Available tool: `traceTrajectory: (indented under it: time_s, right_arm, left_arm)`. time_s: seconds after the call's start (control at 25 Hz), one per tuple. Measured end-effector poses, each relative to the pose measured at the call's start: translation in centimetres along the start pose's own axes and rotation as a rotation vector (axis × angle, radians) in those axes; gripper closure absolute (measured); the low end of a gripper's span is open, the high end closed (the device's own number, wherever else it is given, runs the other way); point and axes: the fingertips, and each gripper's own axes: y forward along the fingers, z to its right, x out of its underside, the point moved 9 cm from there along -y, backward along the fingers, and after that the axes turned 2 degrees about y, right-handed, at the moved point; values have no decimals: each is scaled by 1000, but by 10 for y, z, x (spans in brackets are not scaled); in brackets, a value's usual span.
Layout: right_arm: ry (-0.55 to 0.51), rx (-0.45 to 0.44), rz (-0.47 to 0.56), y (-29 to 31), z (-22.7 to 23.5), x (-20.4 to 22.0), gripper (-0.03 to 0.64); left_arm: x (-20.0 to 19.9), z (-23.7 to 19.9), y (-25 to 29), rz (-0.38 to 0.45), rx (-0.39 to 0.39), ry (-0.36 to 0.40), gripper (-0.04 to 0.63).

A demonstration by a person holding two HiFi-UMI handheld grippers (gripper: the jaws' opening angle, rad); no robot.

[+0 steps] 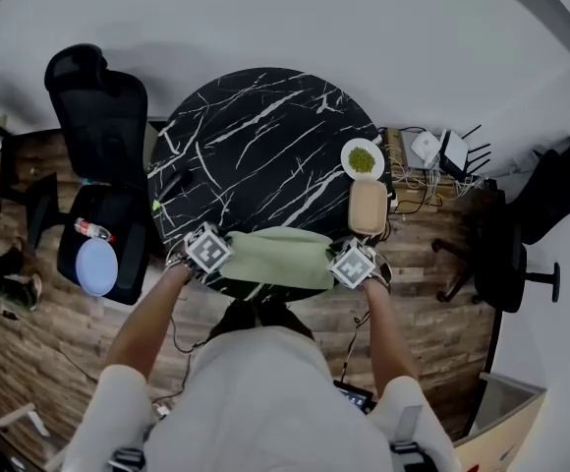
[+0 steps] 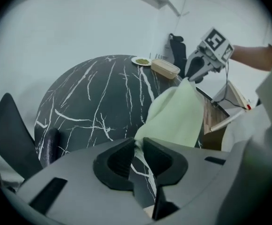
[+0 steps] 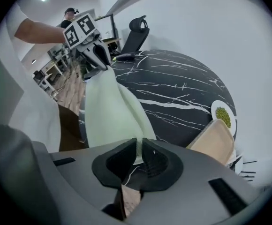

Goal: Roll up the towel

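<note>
Now pale green towel (image 1: 277,257), unrolled, between left gripper (image 1: 223,251) and right gripper (image 1: 335,262), jaws narrow on its corners.

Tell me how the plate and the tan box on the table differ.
The plate is round and white; the box is oblong and tan. The plate is flat, while the box is deeper, with walls. The plate carries a green heap; the box's top shows nothing on it. Both sit side by side at the table edge.
</note>
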Motion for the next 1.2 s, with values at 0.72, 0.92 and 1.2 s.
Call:
traceTrajectory:
  time_s: [0.72,0.92,1.2]
  right_arm:
    - [221,373,409,-38,24,12,572]
    - [271,394,858,-118,2,-22,620]
    - [209,422,1199,-227,-30,-66,621]
  left_arm:
    - [30,-1,-47,295,-132,-239,580]
    - [-1,11,-126,708,-191,-293,591]
    - [-37,31,-231,1066,-292,-256,592]
